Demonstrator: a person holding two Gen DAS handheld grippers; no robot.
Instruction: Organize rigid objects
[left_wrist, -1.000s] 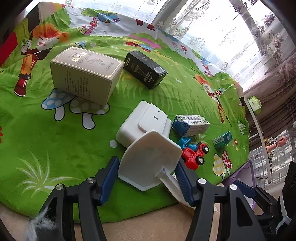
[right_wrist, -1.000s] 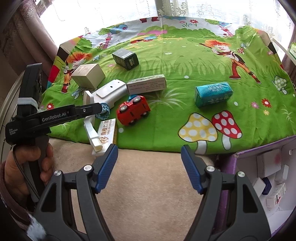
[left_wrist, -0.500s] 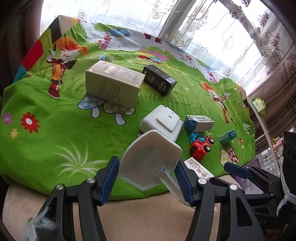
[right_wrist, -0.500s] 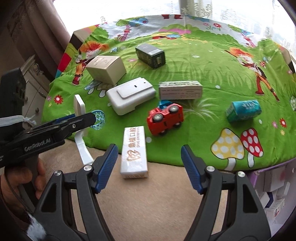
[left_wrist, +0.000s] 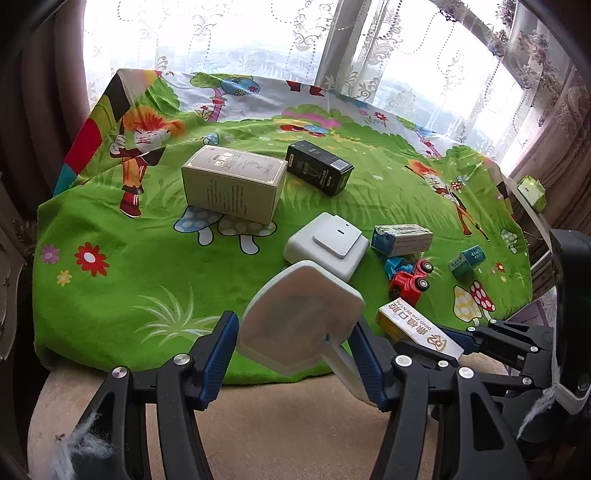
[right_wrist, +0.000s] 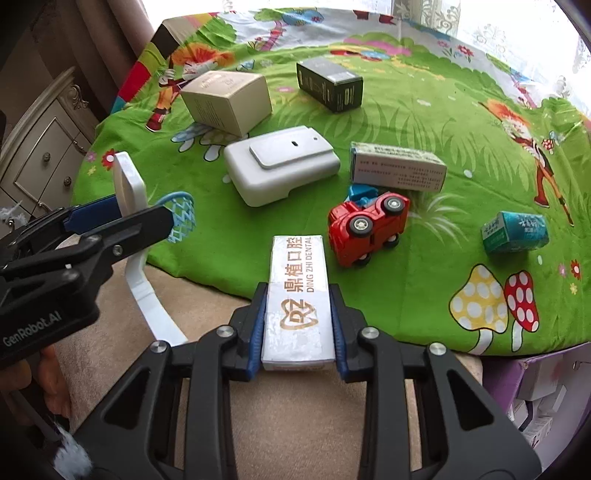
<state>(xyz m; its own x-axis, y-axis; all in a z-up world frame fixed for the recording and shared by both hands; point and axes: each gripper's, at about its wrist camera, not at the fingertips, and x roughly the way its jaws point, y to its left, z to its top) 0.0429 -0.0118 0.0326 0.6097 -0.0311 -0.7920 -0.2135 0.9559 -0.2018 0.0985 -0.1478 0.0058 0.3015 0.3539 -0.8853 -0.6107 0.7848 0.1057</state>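
My left gripper (left_wrist: 295, 354) is shut on a white toy basketball hoop (left_wrist: 301, 325) and holds it above the table's near edge. In the right wrist view the hoop's backboard (right_wrist: 129, 184) and blue net (right_wrist: 181, 214) show at left, clamped in the left gripper (right_wrist: 110, 221). My right gripper (right_wrist: 297, 321) is shut on a white "Ding Zhi Dental" box (right_wrist: 297, 295) at the cloth's front edge; the box also shows in the left wrist view (left_wrist: 417, 328).
On the green cartoon cloth (right_wrist: 424, 110) lie a white flat device (right_wrist: 280, 166), a red toy car (right_wrist: 365, 225), a beige box (right_wrist: 229, 99), a black box (right_wrist: 328, 85), a white medicine box (right_wrist: 397, 166) and a teal box (right_wrist: 515, 230). A purple bin (right_wrist: 535, 387) stands at right.
My right gripper moved forward over the dental box and shut on it. My left gripper pulled back and up with the hoop, away from the white device.
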